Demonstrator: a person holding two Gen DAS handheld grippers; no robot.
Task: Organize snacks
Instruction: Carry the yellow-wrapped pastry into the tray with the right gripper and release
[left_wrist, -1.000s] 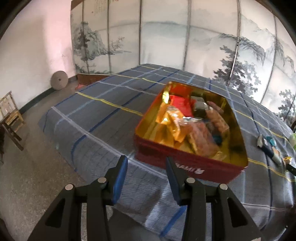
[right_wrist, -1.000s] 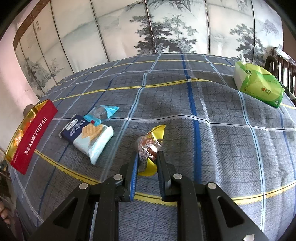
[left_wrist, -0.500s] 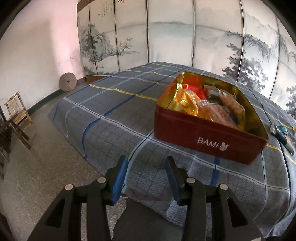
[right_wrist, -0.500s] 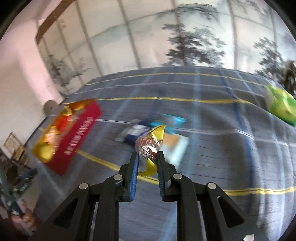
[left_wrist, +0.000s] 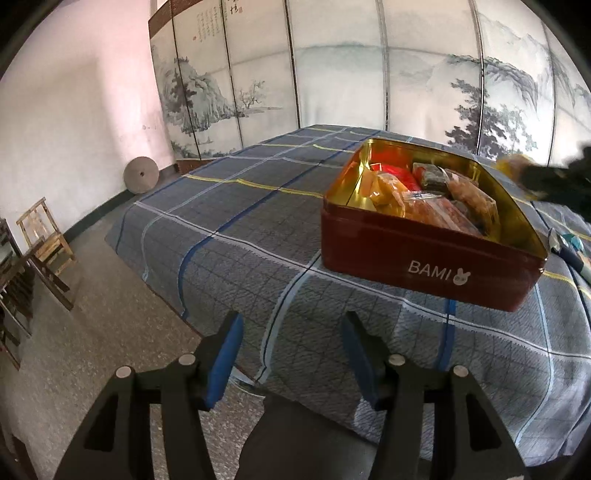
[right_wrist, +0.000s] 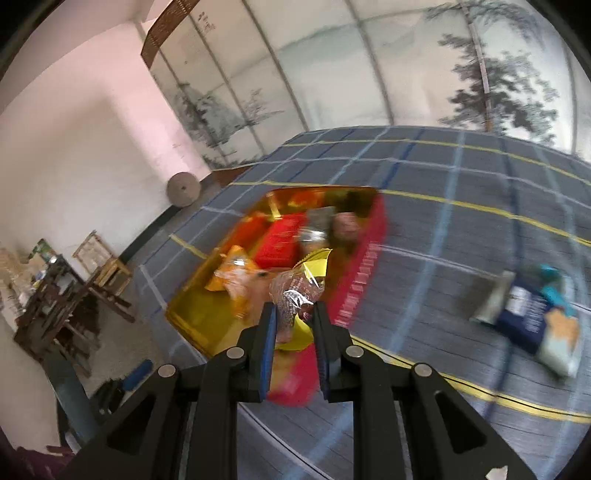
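One wrapped snack (right_wrist: 297, 291) in right gripper (right_wrist: 294, 314).

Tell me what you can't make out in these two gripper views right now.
- Right wrist view: lettering along the red tin's side is smeared by motion blur.
- Right wrist view: the loose packets on the cloth are too blurred to count.
- Left wrist view: the right gripper is cut off by the frame edge, blurred.
- Right wrist view: the wrapped snack's lower part is hidden between the fingers.
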